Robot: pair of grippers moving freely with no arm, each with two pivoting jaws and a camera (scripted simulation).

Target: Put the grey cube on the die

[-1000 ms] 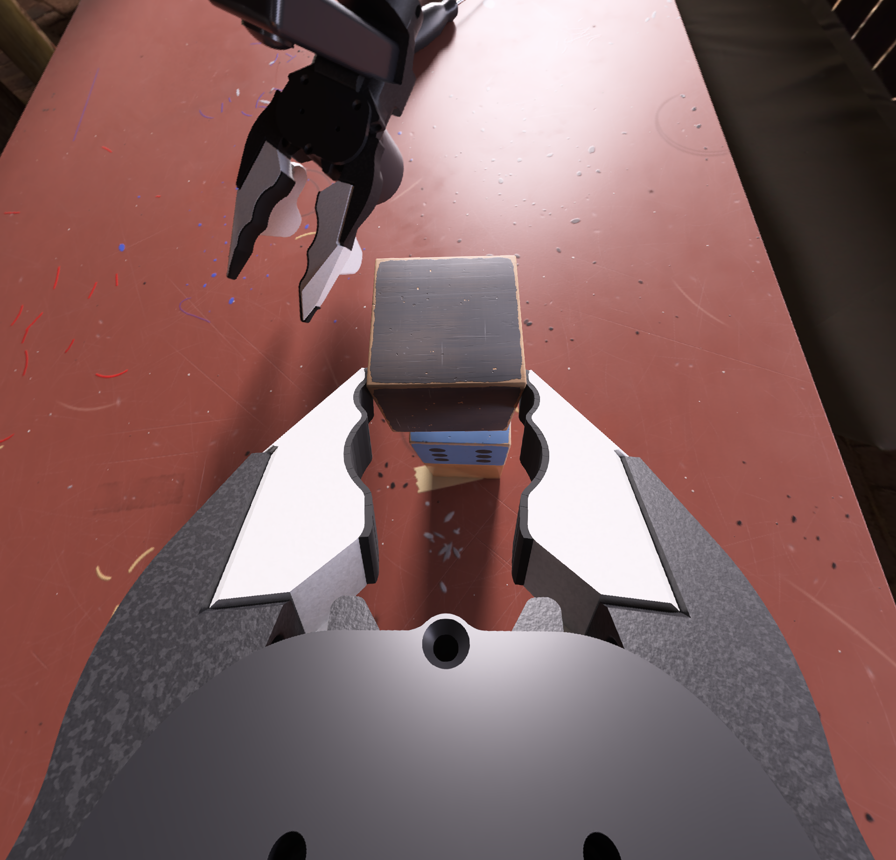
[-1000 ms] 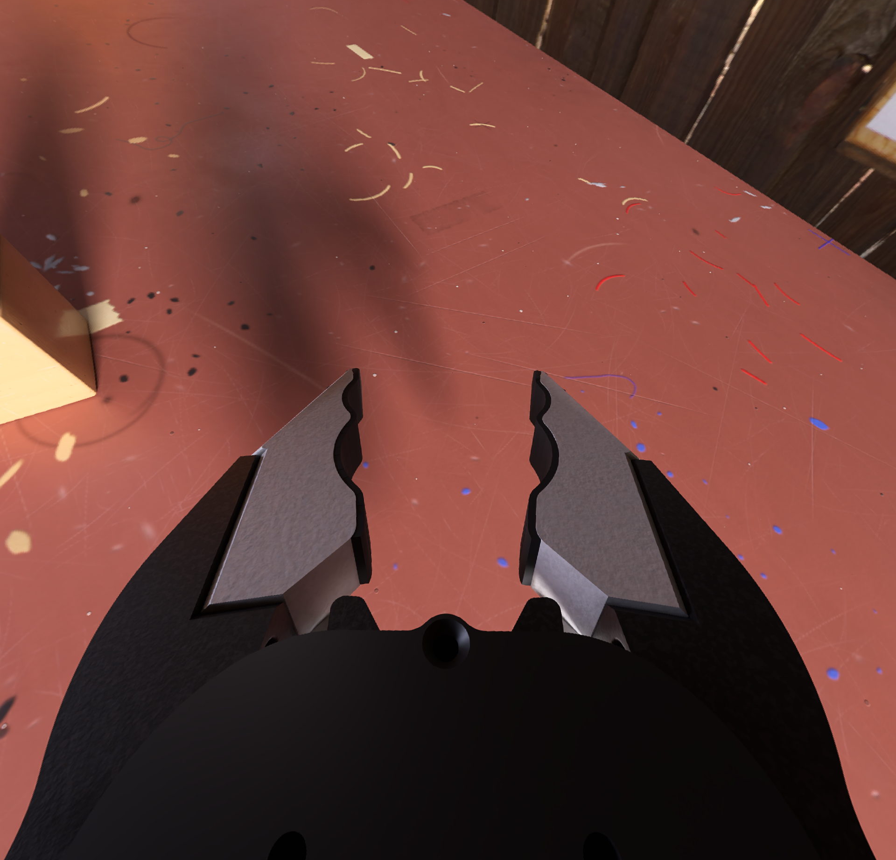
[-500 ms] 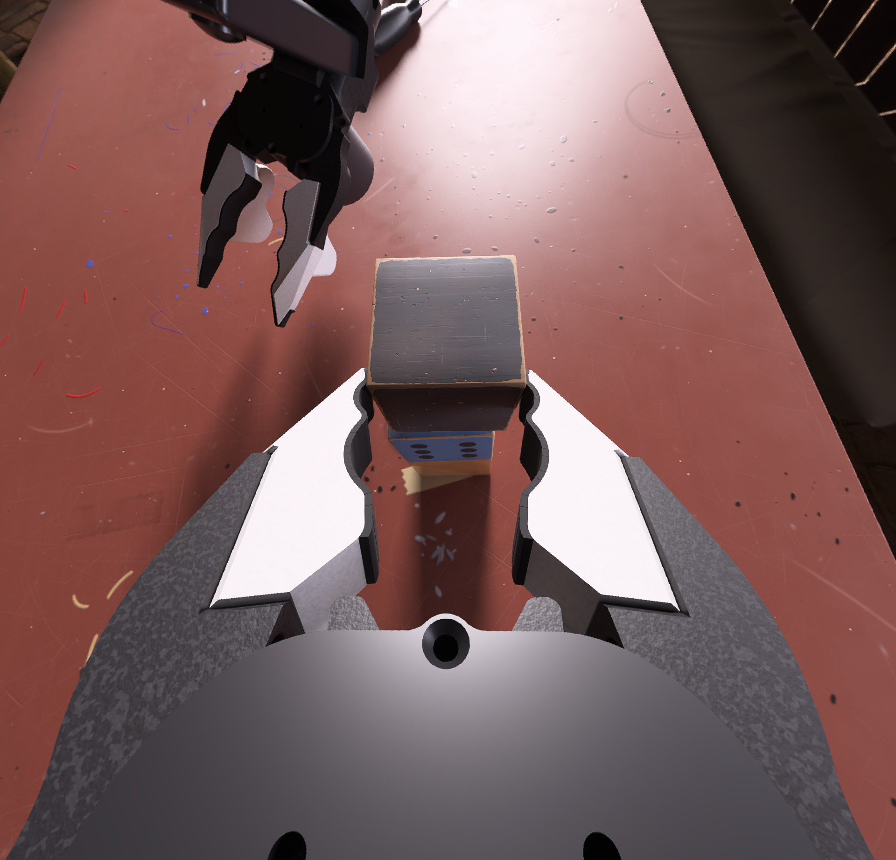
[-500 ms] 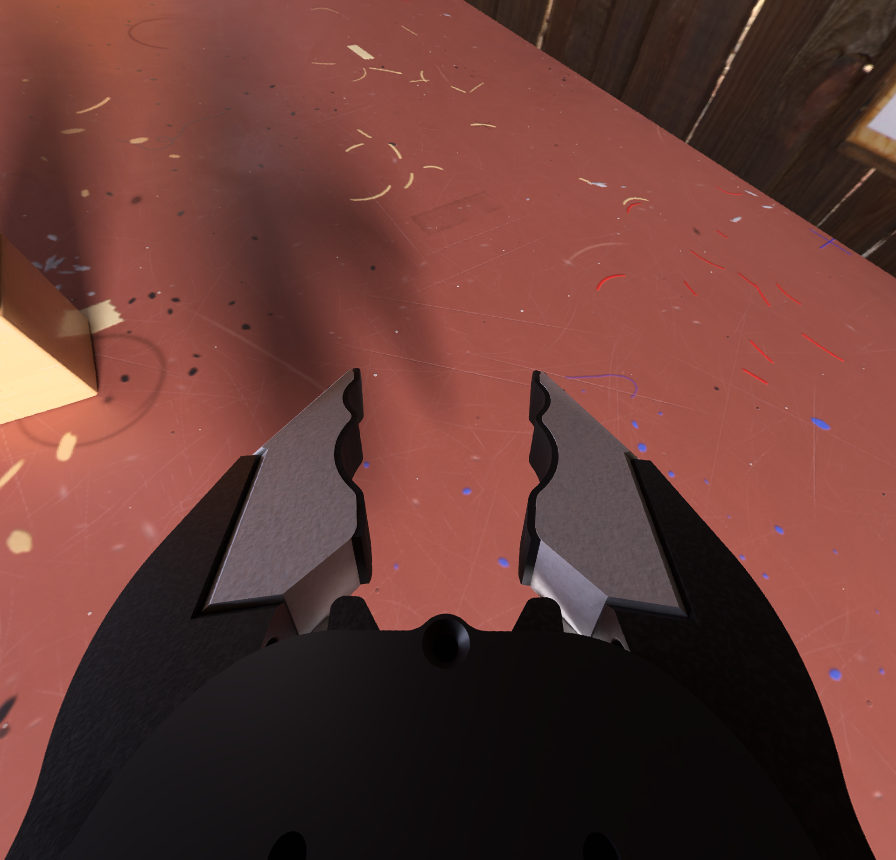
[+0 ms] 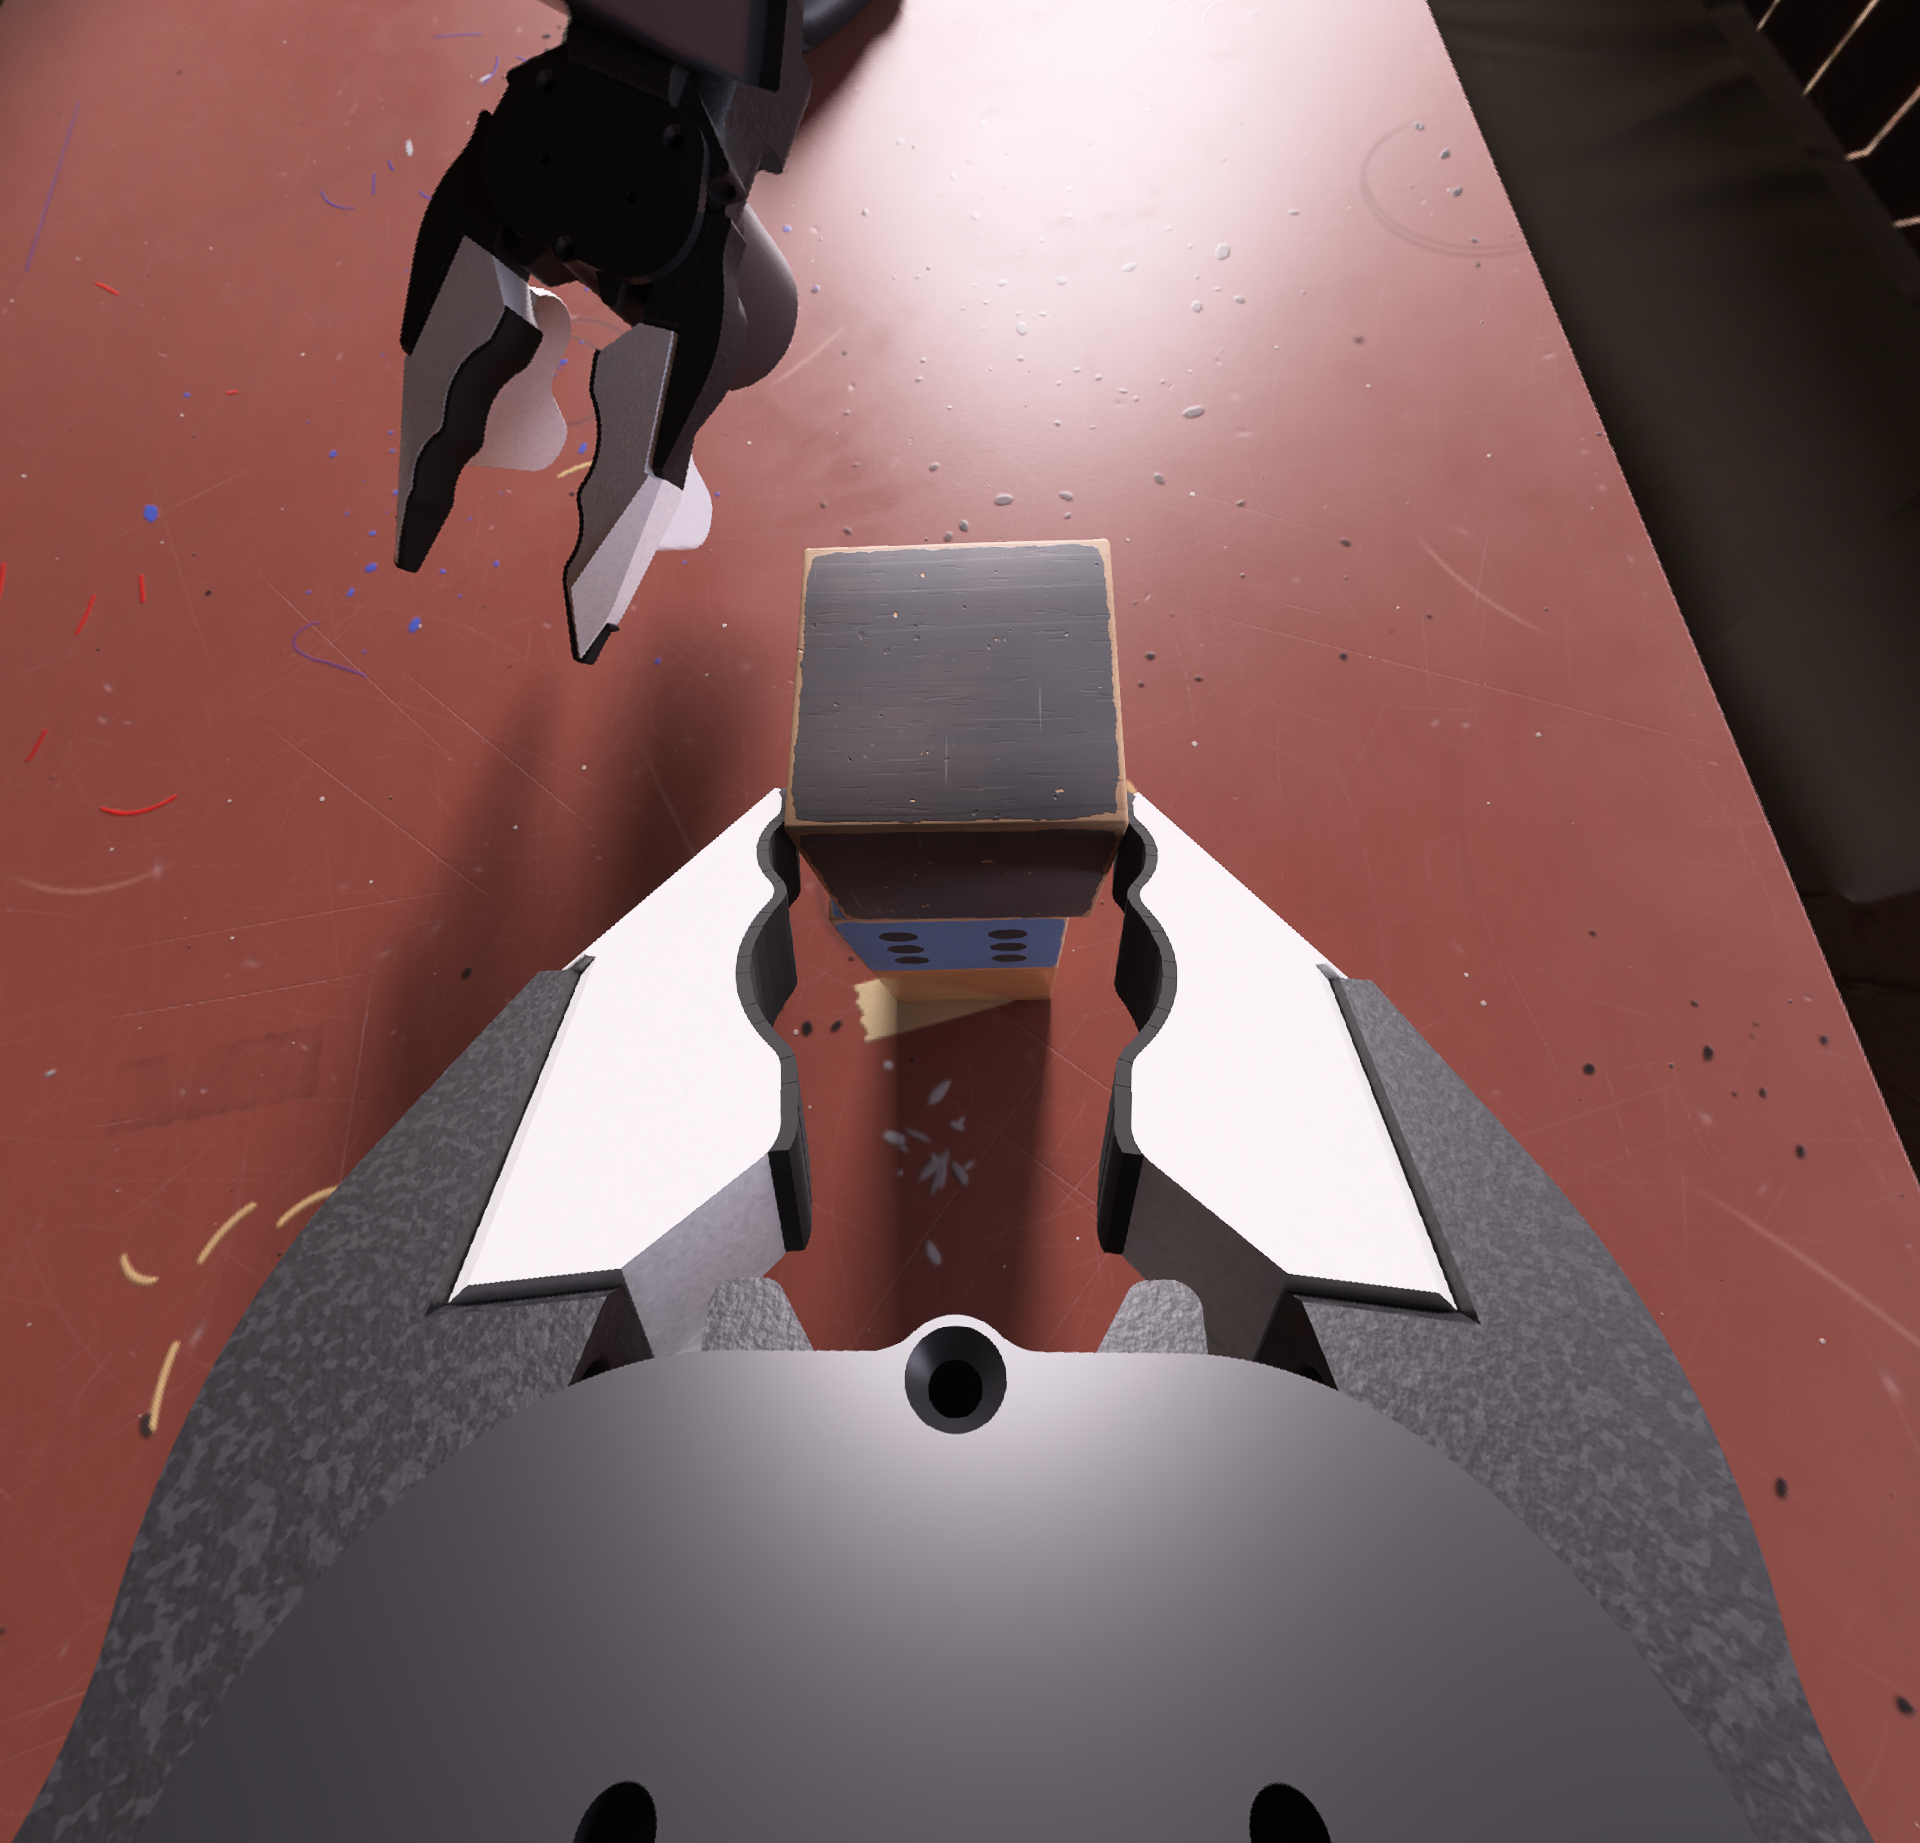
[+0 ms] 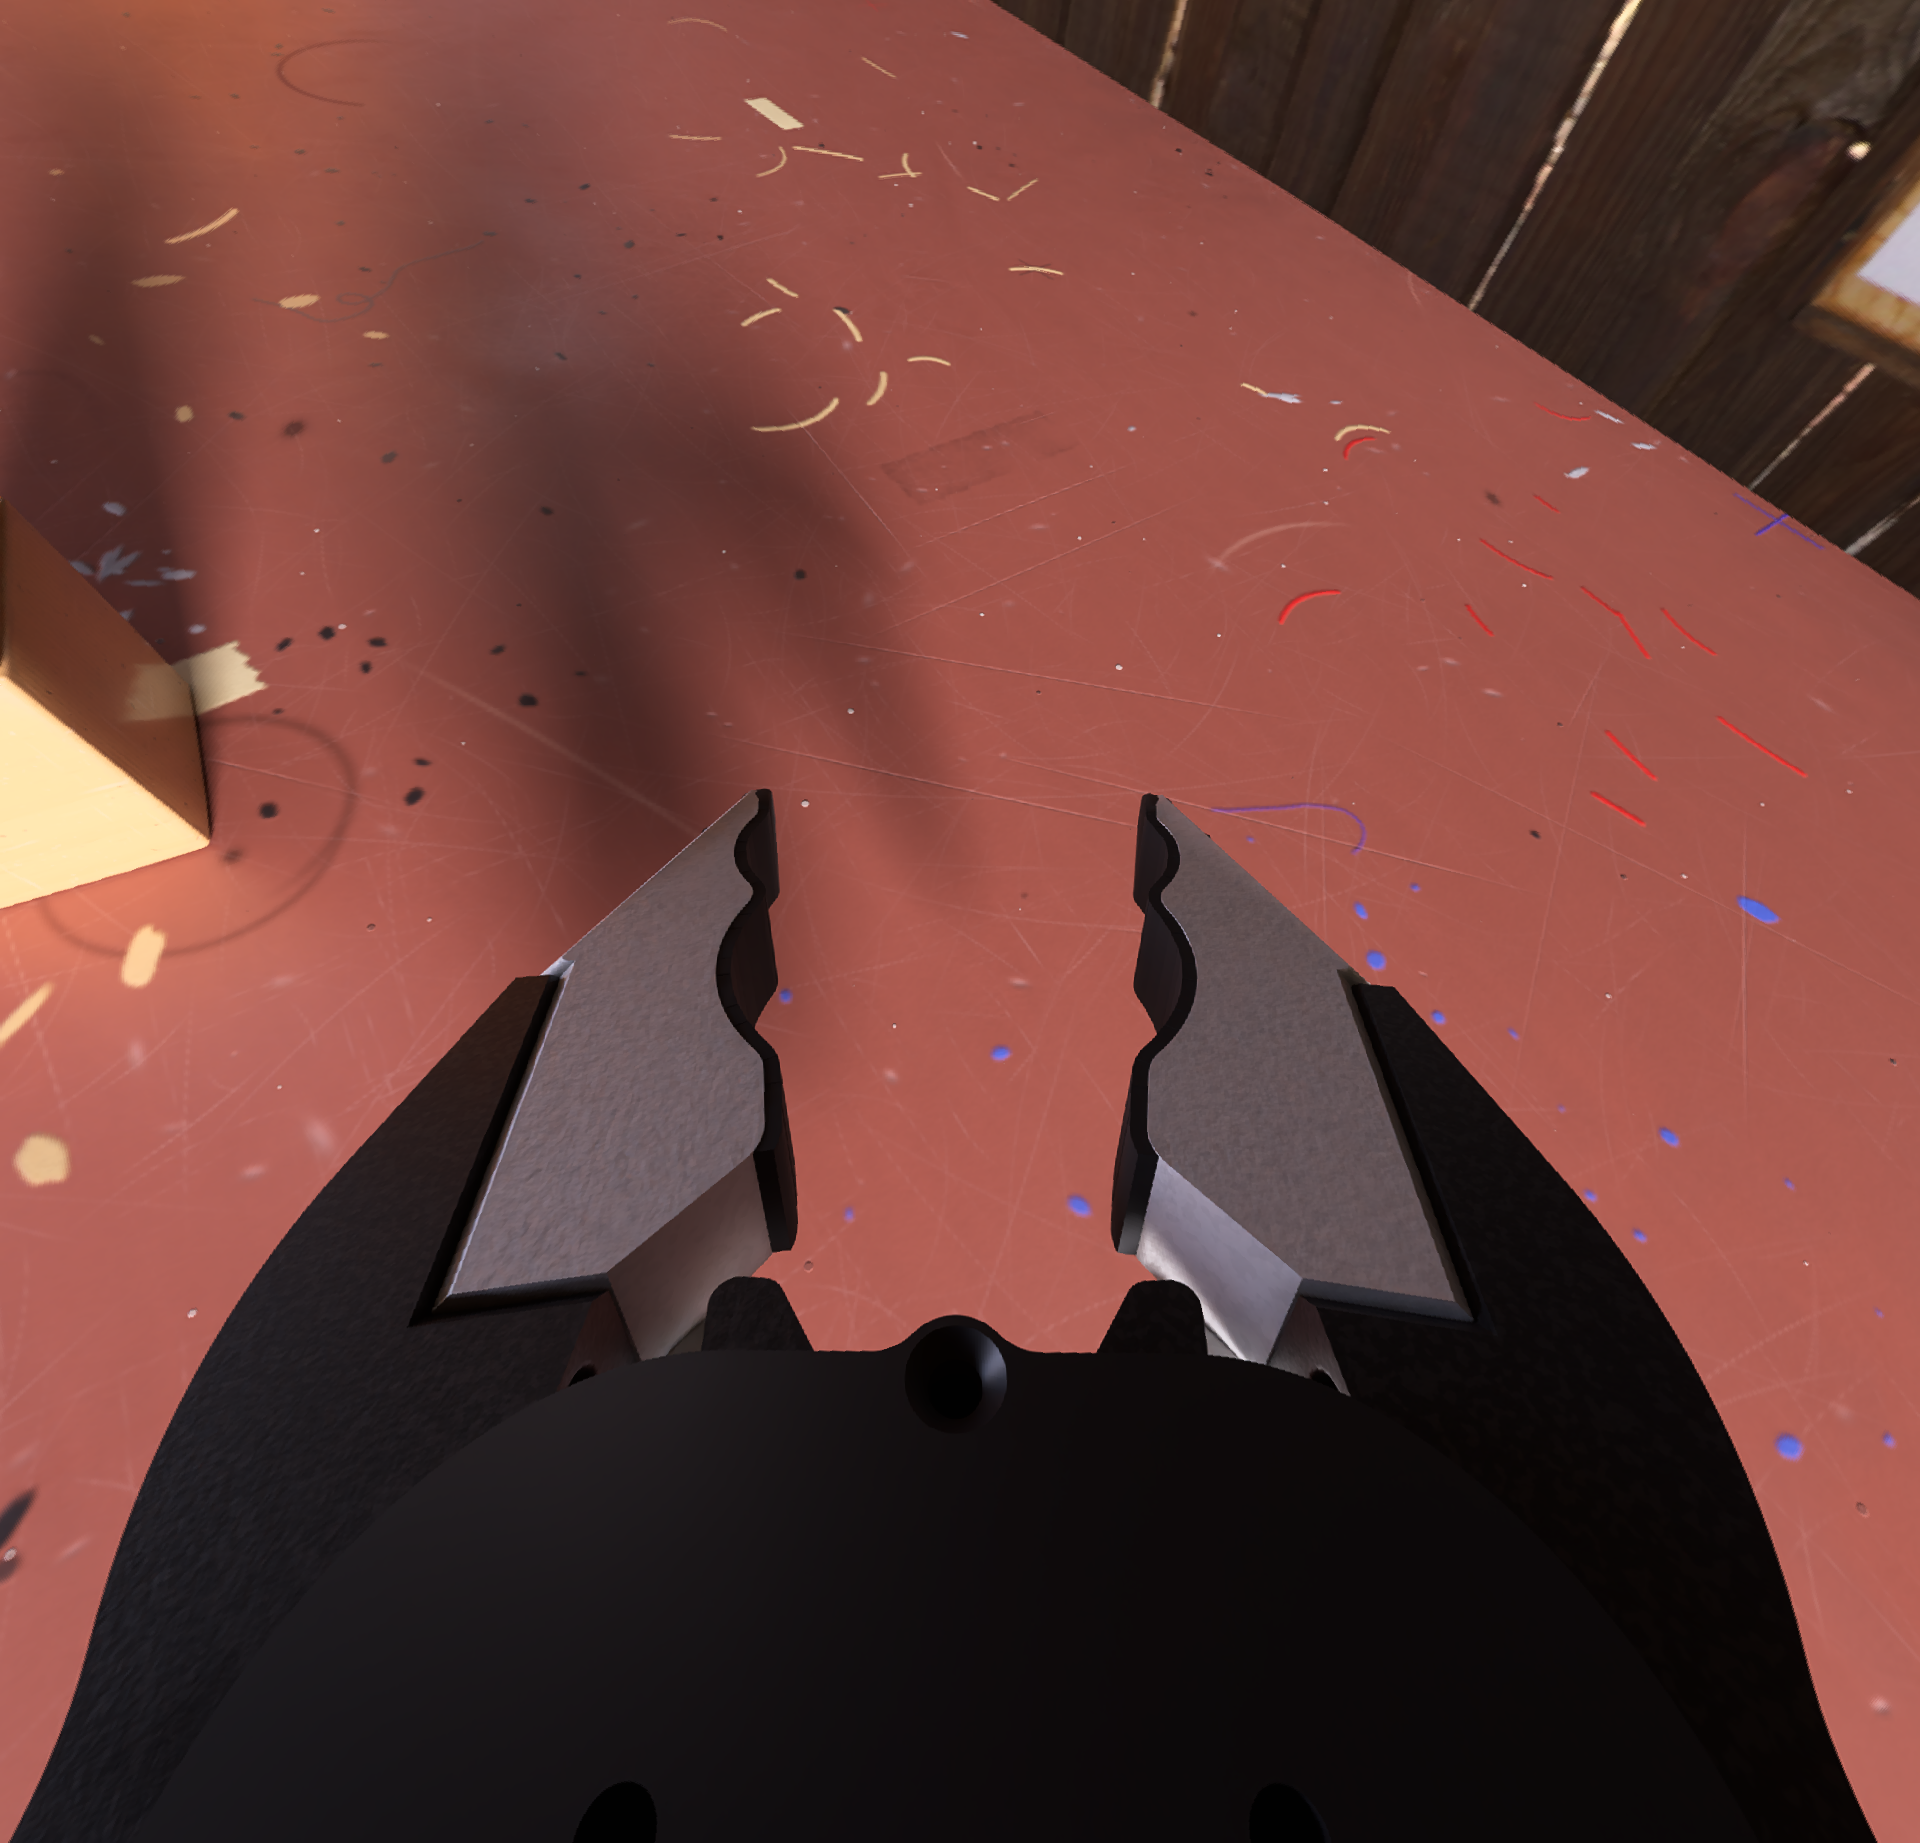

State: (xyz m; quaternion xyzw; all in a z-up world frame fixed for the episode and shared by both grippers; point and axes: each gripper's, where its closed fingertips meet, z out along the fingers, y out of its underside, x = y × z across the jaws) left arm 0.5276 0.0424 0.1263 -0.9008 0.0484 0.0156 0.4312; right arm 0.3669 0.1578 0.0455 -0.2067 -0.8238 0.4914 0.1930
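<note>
Left wrist view, one grey cube [image 5: 956, 687], one die [image 5: 948, 944], two grippers

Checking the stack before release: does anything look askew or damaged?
The grey cube, held in the left gripper, has chipped paint baring wood along its edges. The blue die beneath sits on a tan block. Nothing looks tilted.

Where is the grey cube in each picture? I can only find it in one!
Left wrist view: the grey cube is in the middle, gripped by the left gripper, right above the blue die.
Right wrist view: not in it.
Shared landmark: the tan wooden block under the die, which shows at the left edge of the right wrist view, with a pale tape scrap beside it.
</note>
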